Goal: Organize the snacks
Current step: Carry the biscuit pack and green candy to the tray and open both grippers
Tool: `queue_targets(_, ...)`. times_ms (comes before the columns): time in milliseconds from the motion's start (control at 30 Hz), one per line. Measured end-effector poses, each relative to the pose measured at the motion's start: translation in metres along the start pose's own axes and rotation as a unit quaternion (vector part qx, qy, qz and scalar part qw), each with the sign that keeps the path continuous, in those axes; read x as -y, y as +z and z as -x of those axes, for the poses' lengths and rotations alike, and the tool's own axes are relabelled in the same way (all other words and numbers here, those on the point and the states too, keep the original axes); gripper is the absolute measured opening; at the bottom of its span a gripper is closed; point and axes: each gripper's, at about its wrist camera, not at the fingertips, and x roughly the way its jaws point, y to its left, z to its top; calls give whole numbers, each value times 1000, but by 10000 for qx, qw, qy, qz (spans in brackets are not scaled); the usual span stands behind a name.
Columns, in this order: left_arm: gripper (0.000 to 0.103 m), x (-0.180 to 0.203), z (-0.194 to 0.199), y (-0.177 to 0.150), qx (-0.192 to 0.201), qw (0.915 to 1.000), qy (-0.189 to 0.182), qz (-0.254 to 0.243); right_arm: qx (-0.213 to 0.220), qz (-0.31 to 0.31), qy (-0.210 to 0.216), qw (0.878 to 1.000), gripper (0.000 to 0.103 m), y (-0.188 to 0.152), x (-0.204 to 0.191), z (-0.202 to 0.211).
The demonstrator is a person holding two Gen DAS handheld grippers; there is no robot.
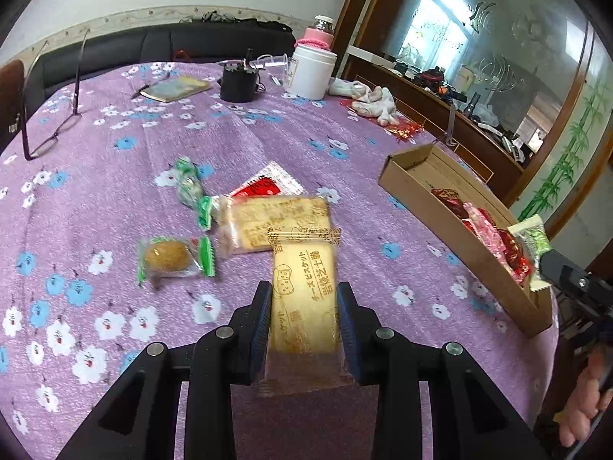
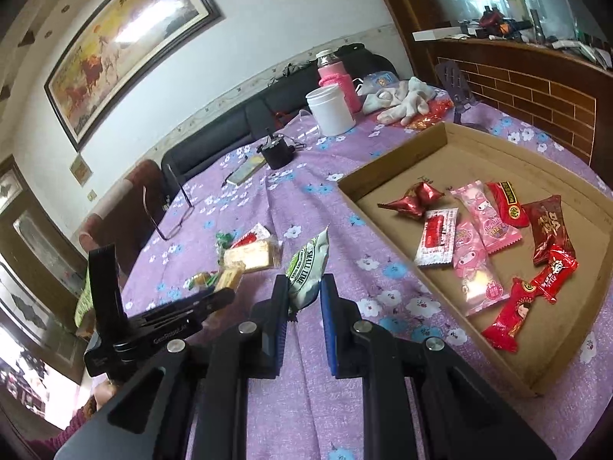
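Your left claw (image 1: 304, 303) is clamped on a long yellow biscuit packet (image 1: 302, 287), held above the worktop (image 1: 115, 199). Your right claw (image 2: 304, 291) is pinched shut on the crimped end of a green-and-white snack packet (image 2: 308, 268). Just beyond lie a second biscuit packet (image 1: 274, 224), a round cake in clear film (image 1: 170, 257) and a green sweet (image 1: 189, 188). The shallow cardboard tray (image 2: 402, 153) to the right holds glossy red and pink wrappers. Farther off stand a white tub (image 1: 311, 73) and spectacles (image 1: 49, 115).
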Motion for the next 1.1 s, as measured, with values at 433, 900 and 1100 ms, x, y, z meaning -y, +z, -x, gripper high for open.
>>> queue_targets(433,35,35,12,10,-42,9993,-144,-343,166,-864,-54,9961,16,24,74,9)
queue_targets(900,35,177,-22,36,-443,9814,-1421,-1209,266,-1610,-534,9852,16,25,152,32)
queue_targets(1100,35,219,-47,24,-664,9746,-1575,-1446,140,-1605,-896,9829,16,16,160,29)
